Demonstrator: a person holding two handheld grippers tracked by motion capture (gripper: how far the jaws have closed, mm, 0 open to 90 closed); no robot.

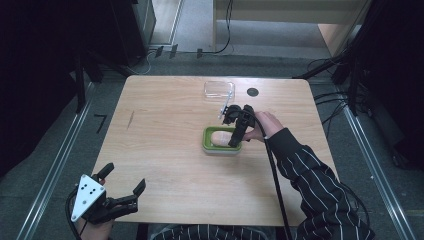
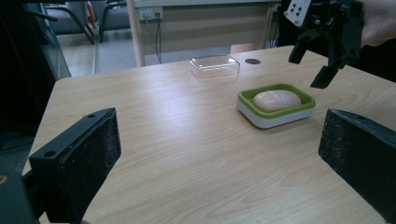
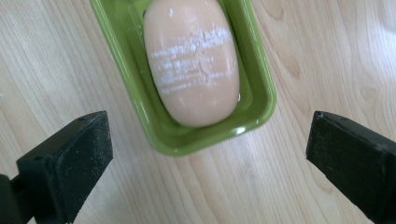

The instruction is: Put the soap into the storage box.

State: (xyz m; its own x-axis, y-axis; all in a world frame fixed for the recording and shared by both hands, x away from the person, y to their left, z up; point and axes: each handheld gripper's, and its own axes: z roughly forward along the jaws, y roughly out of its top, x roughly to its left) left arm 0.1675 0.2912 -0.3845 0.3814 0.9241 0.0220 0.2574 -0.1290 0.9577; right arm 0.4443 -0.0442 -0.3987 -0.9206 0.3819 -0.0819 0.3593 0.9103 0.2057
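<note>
Right gripper view | soap bar (image 3: 191,60) seated in green dish (image 3: 259,100) | right gripper (image 3: 208,161) jaws spread, nothing pinched | clear lid (image 1: 218,88) judged not yet fitted

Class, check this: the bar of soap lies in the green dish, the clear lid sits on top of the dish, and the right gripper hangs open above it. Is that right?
One detail is wrong. The clear lid is not on the green dish; it lies apart on the table, farther from the person, as the high view shows. The soap does lie in the dish, and the right gripper hangs open above it.
</note>
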